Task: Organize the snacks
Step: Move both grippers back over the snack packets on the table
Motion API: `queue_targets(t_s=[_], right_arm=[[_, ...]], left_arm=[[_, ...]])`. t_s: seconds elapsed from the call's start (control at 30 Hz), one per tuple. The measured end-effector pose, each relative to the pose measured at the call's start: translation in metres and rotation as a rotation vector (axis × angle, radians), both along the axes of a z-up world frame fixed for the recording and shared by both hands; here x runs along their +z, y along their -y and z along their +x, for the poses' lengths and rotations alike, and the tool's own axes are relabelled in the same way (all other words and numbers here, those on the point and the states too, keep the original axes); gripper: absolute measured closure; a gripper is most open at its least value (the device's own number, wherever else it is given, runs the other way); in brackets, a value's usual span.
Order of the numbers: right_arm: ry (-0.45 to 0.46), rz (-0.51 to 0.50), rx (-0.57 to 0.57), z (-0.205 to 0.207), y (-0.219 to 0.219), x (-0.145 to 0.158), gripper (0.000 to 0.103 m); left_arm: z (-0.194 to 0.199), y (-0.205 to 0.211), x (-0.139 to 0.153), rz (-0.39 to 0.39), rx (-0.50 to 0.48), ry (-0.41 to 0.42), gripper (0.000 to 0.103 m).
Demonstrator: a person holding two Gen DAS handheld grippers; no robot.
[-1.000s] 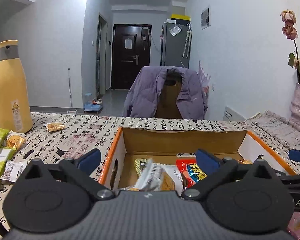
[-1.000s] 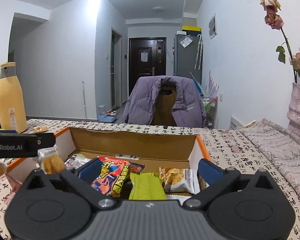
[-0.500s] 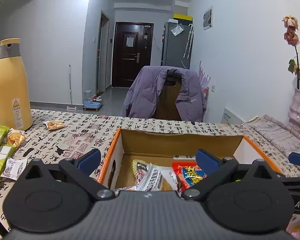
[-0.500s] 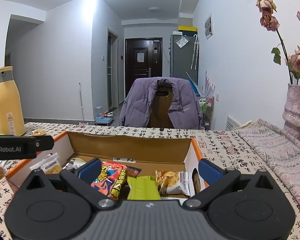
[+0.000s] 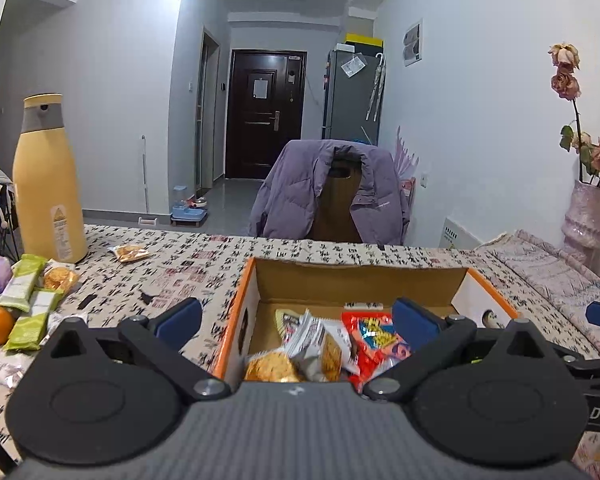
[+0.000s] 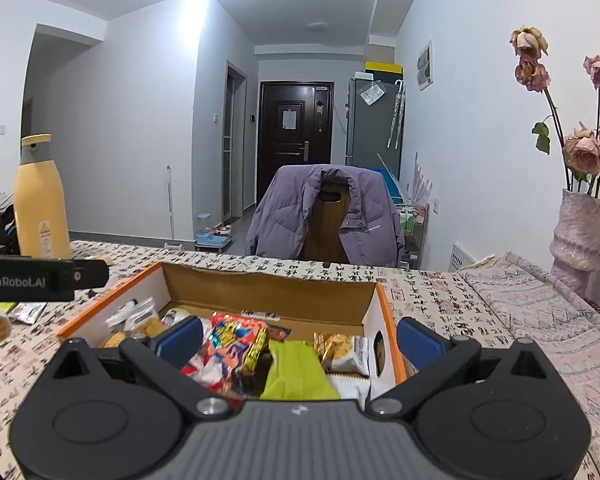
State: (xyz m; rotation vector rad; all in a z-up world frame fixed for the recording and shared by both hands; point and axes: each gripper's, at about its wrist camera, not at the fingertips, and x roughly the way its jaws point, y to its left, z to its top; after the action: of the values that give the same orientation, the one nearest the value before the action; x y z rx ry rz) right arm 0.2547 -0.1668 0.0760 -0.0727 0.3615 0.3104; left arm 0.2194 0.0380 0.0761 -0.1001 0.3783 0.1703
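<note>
We see both grippers held above the near side of an open cardboard box with orange-edged rims point(image 5: 236, 312), which sits on a table covered in a cloth printed with black calligraphy point(image 5: 188, 264). The left gripper point(image 5: 296, 318) has its blue-padded fingers spread wide and holds nothing; its left finger hangs outside the box's left wall, its right finger over the inside. The right gripper point(image 6: 298, 334) is likewise spread and empty, its right finger just outside the box's right wall.

Inside the box lie a red crinkled snack bag point(image 6: 228, 344), a lime-green packet point(image 6: 296, 372), clear-wrapped golden biscuits point(image 6: 340, 350) and a silver-wrapped biscuit pack point(image 5: 320, 348). More snacks remain loose on the table far left of the box: green wafer bars point(image 5: 26, 284), an orange biscuit pack point(image 5: 60, 278) and another small pack point(image 5: 130, 253) farther back.

The cloth between box and loose snacks lies open. A tall yellow bottle with a grey collar point(image 5: 48, 184) stands at the far left edge, a pink vase of dried roses point(image 6: 578, 240) at the far right. A chair draped with a purple jacket point(image 6: 328, 216) stands beyond the table's far edge.

The arm of the left gripper reads "GenRobot.AI" point(image 6: 12, 281).
</note>
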Motion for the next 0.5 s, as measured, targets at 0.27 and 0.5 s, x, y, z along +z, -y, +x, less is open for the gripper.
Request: queue_targets(t_s=[0.27,0.5], right_arm=[[-0.031,-0.006,0.016,-0.040,0.009,-0.010,0.000],[-0.053,-0.006,0.016,-0.065,0.018,-0.021,0.000]], left_arm=[[-0.034,-0.004,-0.009,-0.005,0.004,-0.036,0.000],[-0.055,-0.006,-0.020,-0.011,0.002,-0.074,0.000]])
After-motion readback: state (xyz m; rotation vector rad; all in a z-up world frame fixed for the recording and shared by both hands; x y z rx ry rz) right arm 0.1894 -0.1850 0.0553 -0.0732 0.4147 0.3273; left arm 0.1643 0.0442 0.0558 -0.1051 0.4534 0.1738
